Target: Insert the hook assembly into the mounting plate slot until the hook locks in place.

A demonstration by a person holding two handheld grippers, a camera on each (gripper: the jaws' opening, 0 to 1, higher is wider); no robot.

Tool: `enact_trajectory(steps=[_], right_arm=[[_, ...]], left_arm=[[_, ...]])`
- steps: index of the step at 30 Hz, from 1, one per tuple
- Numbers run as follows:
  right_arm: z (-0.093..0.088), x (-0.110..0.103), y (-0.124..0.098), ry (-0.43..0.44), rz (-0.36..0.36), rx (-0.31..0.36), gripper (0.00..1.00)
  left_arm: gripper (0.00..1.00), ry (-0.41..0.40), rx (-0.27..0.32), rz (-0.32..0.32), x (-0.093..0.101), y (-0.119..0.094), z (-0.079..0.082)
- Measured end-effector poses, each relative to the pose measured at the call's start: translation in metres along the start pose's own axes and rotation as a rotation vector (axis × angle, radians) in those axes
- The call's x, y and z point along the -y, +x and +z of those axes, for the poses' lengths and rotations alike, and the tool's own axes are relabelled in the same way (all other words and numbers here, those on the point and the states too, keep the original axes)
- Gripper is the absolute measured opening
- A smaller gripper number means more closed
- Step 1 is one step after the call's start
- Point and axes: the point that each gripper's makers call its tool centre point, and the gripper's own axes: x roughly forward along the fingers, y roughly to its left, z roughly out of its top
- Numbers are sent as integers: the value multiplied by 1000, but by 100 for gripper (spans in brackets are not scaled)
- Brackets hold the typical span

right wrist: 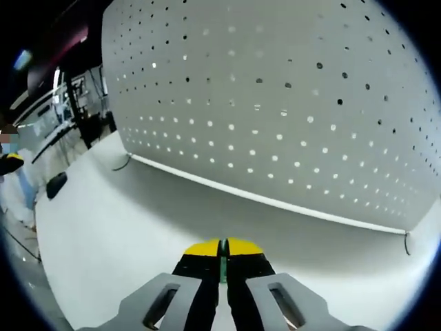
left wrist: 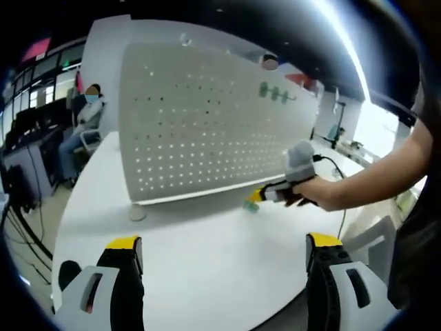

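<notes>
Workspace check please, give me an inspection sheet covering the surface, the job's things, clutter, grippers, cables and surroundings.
Surface: white table, bare in front.
Job's things: perforated mounting plate standing upright on the table; small green hook pinched between the right gripper's fingers.
Clutter: nothing seen.
Grippers: left gripper open, holding nothing; right gripper shut on the green hook, near the plate's lower edge.
Cables: a black cable runs behind the person's hand.
Surroundings: seated person at desks behind.
</notes>
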Motion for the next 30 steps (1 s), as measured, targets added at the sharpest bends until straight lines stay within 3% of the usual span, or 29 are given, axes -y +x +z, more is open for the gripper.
enact_trajectory(steps=[8, 14, 21, 22, 30], right_arm=[[17, -3, -16, 18, 7, 54, 0], [39, -12, -36, 54, 30, 138, 0], [70, -33, -71, 48, 72, 246, 0], [79, -39, -80, 94, 87, 288, 0], [115, -75, -134, 81, 155, 414, 0]], left_arm=[[100, 9, 25, 6, 3, -3, 8], [100, 8, 36, 5, 5, -4, 14], [100, -6, 37, 22, 4, -4, 20], [100, -8, 36, 23, 4, -4, 22], [99, -15, 53, 12, 11, 2, 38]])
